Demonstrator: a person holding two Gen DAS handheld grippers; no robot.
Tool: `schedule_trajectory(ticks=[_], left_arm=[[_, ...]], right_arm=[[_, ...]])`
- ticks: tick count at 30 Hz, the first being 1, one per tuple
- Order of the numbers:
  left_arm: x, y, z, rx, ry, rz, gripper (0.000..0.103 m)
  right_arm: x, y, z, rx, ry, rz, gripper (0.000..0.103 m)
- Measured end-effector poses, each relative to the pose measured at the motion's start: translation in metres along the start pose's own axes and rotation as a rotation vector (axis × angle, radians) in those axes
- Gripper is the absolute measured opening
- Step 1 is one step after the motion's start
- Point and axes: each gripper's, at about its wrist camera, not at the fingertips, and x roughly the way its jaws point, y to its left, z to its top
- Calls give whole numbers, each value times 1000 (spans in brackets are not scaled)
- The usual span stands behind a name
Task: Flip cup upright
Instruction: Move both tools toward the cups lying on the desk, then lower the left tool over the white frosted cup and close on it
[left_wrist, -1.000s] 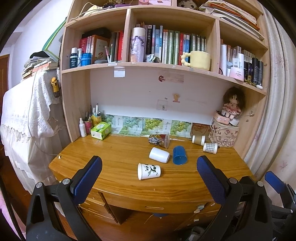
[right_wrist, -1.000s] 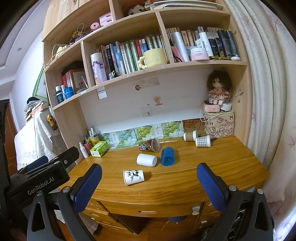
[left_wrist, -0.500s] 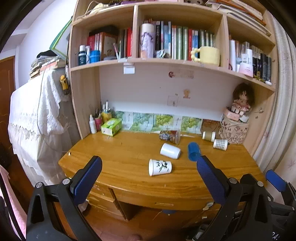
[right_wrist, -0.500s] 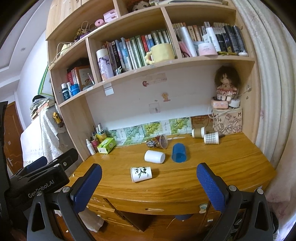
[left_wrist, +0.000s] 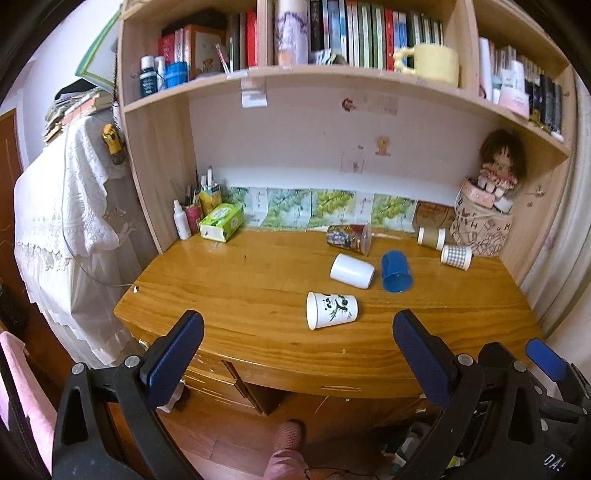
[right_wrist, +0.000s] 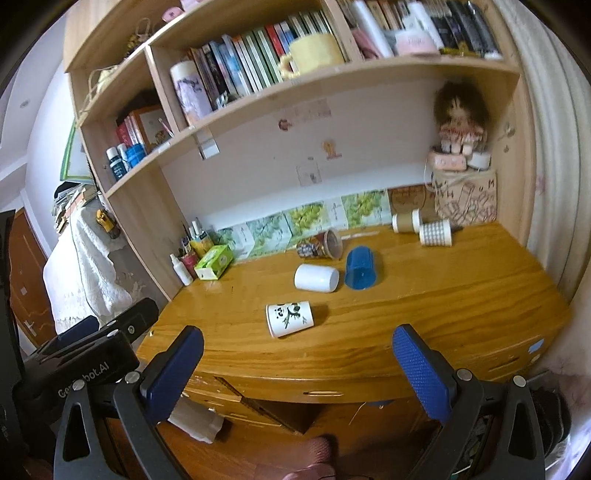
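Several cups lie on their sides on the wooden desk. A white panda cup lies nearest the front edge. Behind it lie a plain white cup, a blue cup, a patterned cup, a brown cup and a checked cup. My left gripper is open and empty, in front of the desk edge. My right gripper is open and empty, also short of the desk.
A green tissue box, a spray bottle and a pen holder stand at the desk's back left. A doll on a box sits at the back right. Shelves with books and a yellow mug hang above. Drawers lie below the desk edge.
Both grippers have moved closer to the desk and tilted downward; the cups look larger and the floor shows below. No cup has moved.
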Motion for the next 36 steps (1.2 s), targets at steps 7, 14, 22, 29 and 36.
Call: schedule_trajectory(ticks=[7,14,22,29,36], left_arm=[[46,7,24,8,71,-22,102],[99,18,54,2,134,-69,102],[154,35,83,-5,215,-151,102],[205,45,101,7,310,-235,102],[258,55,106,-16,464,-320,102]], right_arm=[[45,1,15,49,74,3,103],[94,7,39,76,113,-12,103],[144,20,65,76,136,-29,103],[181,32,81,106,141,-65,103],[211,36,89,167,174,-110,103]])
